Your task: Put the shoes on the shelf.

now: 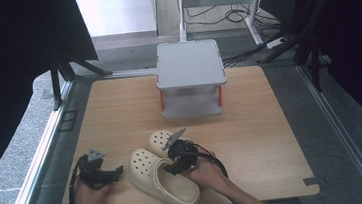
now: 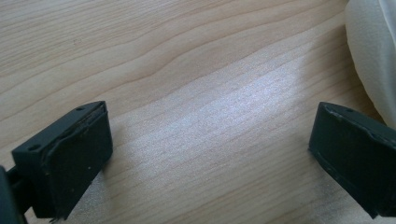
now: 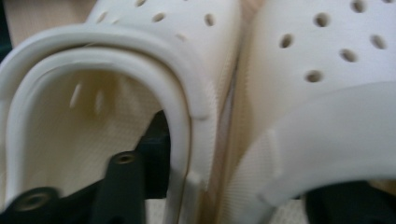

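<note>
Wood-grain bench [image 1: 120, 113] stands on a grey floor, with dark curtains at both sides and a grey lidded box [image 1: 191, 78] with orange corner posts at the far middle of the top.

Two cream clogs lie side by side at the near edge. The near clog [image 1: 164, 179] lies with its perforated toe toward the far left and its open heel toward the near right. The far clog [image 1: 161, 140] lies just behind it, touching or nearly touching; most of it is hidden by the right gripper.

Right gripper [image 1: 177, 157] is at the clogs. In the right gripper view one jaw stands inside the left clog's opening [image 3: 93, 121] and the other sits in the right clog's [image 3: 327, 93] opening, so both adjoining side walls lie between the jaws. Jaws partly closed; whether the pads press the walls cannot be told.

Left gripper [image 1: 118, 171] rests low over bare bench left of the near clog, jaws wide apart, nothing between them. Clog edge [image 2: 373, 56] shows beside it.
</note>
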`<state>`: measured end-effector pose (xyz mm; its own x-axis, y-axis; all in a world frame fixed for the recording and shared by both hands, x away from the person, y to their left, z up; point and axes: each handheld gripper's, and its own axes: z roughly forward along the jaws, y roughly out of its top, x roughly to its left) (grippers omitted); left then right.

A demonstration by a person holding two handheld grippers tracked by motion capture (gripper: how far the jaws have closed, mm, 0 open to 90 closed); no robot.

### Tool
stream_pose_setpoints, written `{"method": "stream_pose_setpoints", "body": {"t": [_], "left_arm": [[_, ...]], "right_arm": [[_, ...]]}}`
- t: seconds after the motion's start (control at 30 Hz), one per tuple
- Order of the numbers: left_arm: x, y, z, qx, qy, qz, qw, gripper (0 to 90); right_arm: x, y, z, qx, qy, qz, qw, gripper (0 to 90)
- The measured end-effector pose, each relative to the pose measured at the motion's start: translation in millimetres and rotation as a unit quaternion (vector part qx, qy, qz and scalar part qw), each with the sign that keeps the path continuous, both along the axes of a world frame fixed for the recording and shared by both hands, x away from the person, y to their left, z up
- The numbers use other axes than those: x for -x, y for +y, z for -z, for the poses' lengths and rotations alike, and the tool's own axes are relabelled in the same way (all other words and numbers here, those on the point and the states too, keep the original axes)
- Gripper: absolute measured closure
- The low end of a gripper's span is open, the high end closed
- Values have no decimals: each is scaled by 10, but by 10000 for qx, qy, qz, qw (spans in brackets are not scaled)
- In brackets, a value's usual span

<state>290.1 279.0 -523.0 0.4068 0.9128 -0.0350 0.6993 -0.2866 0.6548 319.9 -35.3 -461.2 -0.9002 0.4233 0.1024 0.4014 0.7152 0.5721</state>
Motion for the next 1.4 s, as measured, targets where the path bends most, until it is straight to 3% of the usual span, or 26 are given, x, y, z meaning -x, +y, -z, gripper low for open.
{"method": "stream_pose_setpoints", "body": {"t": [0.13, 0.4, 0.53, 1.0, 1.4], "left_arm": [[0, -1, 0, 2, -2, -2, 10000, 0], [0, -1, 1, 7, -4, -6, 10000, 0], [0, 0, 0, 0, 1, -2, 10000, 0], [0, 3, -2, -9, 16, 16, 10000, 0], [0, 2, 0, -13, 4, 10, 10000, 0]], "right_arm": [[-11, -38, -7, -67, 144, 224, 9996, 648], [-20, -54, -39, 8, 187, 258, 9995, 663], [-26, -107, -118, -49, 349, 225, 9991, 663], [-22, -323, -422, -79, 208, 192, 9996, 662], [-65, -507, -611, -161, 141, 397, 9990, 662]]}}
